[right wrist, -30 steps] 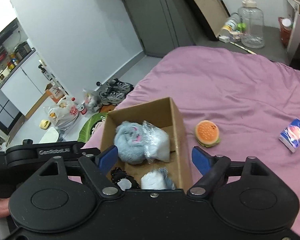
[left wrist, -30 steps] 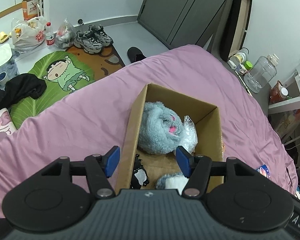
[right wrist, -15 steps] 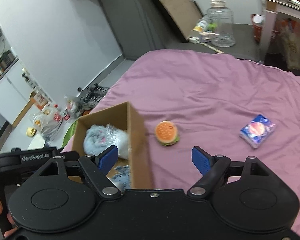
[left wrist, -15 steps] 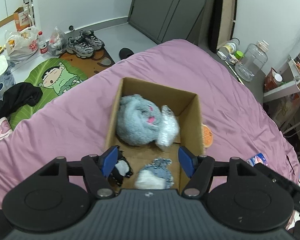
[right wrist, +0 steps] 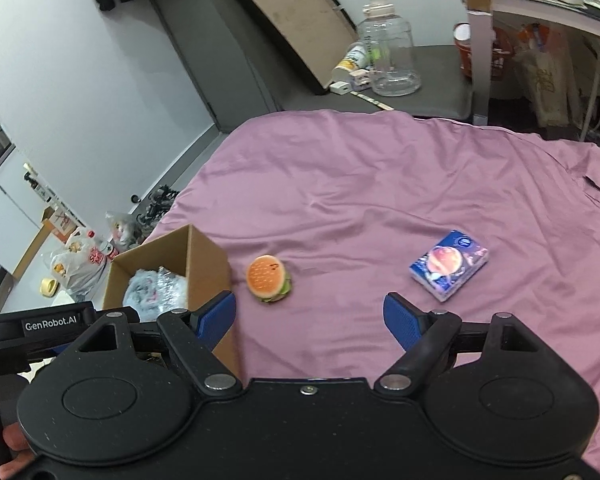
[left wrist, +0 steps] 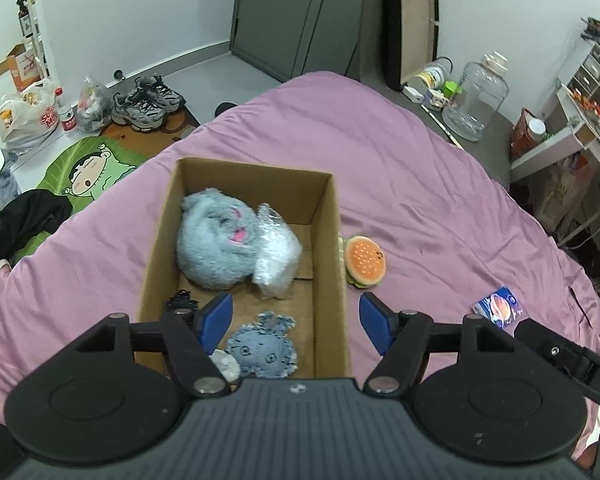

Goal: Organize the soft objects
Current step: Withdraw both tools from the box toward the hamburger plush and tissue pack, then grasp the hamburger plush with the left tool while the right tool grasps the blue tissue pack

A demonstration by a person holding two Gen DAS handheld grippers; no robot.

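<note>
Soft toys: grey plush and blue doll sit in your cardboard box, left.
Left gripper: yours, opening, empty, over box's near end.
Burger toy: just right of box.
Right gripper: yours, wide apart, holding nothing.
Tissue pack: far right.

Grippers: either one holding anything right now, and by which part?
Nothing held. Left gripper jaws are opening, empty, above the cardboard box. Right gripper is open, empty, short of the burger toy.
</note>
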